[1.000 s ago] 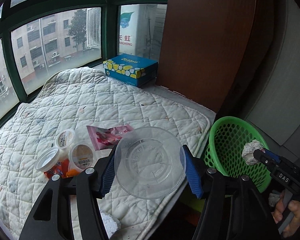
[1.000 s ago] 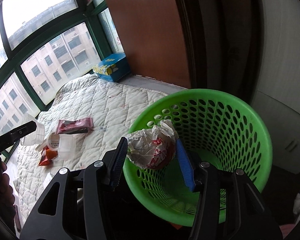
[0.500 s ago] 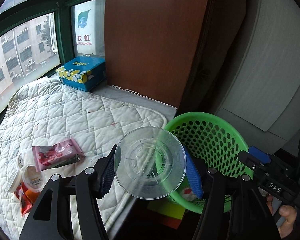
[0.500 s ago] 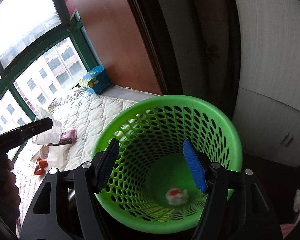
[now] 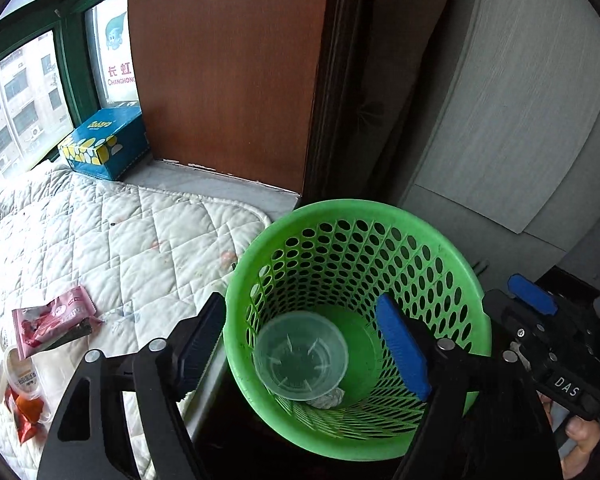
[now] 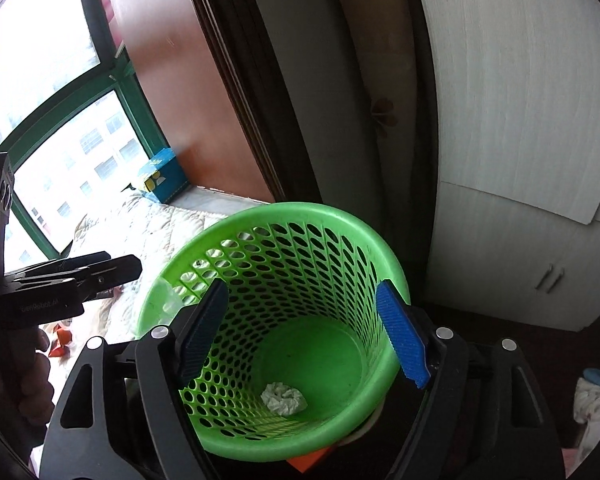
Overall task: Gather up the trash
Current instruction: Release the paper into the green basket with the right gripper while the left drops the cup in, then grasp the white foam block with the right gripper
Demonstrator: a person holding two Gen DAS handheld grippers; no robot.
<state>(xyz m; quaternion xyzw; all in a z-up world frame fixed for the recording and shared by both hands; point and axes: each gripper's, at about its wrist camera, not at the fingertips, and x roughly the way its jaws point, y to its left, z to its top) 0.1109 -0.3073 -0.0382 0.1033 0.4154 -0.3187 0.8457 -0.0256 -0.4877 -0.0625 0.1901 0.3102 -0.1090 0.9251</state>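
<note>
A green perforated basket point(image 5: 452, 264) stands beside the quilted mat; it also shows in the right wrist view point(image 6: 340, 224). My left gripper point(image 5: 304, 344) is open over its rim, and a clear plastic cup point(image 5: 300, 356) sits inside the basket below it, free of the pads. A crumpled paper wad point(image 6: 284, 398) lies on the basket floor. My right gripper point(image 6: 304, 332) is open and empty above the basket. On the mat at left lie a pink wrapper point(image 5: 52, 320), a small white cup point(image 5: 20, 372) and an orange packet point(image 5: 26, 412).
A white quilted mat point(image 5: 112, 240) covers the window ledge. A blue tissue box point(image 5: 104, 148) stands at its far end beside a brown wooden panel point(image 5: 228, 64). A grey cabinet point(image 5: 512, 120) stands behind the basket. The left gripper's handle point(image 6: 56, 284) appears left in the right wrist view.
My left gripper swung right over the basket, opened and let the clear cup drop in. My right gripper released the crumpled paper into the basket and stayed open above it.
</note>
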